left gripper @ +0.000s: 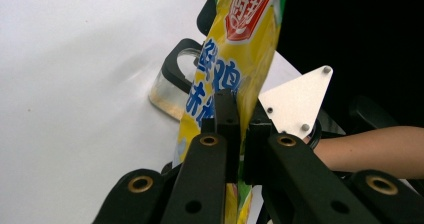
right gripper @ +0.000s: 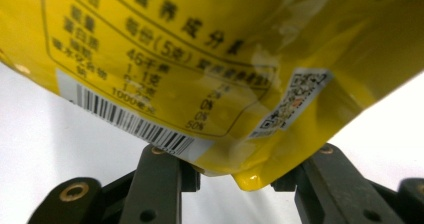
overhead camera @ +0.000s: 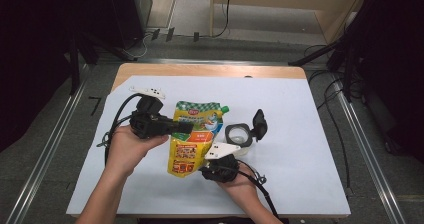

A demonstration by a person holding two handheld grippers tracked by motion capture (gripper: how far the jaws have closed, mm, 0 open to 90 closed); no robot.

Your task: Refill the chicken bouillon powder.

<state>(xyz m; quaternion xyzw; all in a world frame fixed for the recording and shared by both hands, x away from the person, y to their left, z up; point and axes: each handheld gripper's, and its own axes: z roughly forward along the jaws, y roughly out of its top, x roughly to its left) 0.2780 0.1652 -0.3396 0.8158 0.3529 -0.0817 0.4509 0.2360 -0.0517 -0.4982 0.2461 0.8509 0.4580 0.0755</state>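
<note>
Pouch, one, clamped by left hand-held gripper; right hand-held gripper gapes beneath.

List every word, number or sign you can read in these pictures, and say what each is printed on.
"每份(5克)", heading a nutrition table on the back of the yellow seasoning pouch.
"46千焦", same table.
"1000毫克", same table.
Barcode digits and QR label on that back: too small to read.
Red logo and blue characters on the pouch front: too cropped and blurred to read.

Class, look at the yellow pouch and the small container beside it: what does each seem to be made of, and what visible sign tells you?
Yellow pouch: probably flexible plastic film with a glossy finish, since it shows creases, shiny highlights and printing. Small container: seemingly clear hard plastic, because the white table cover shows through its wall, with a black matte rim and hinged lid.
</note>
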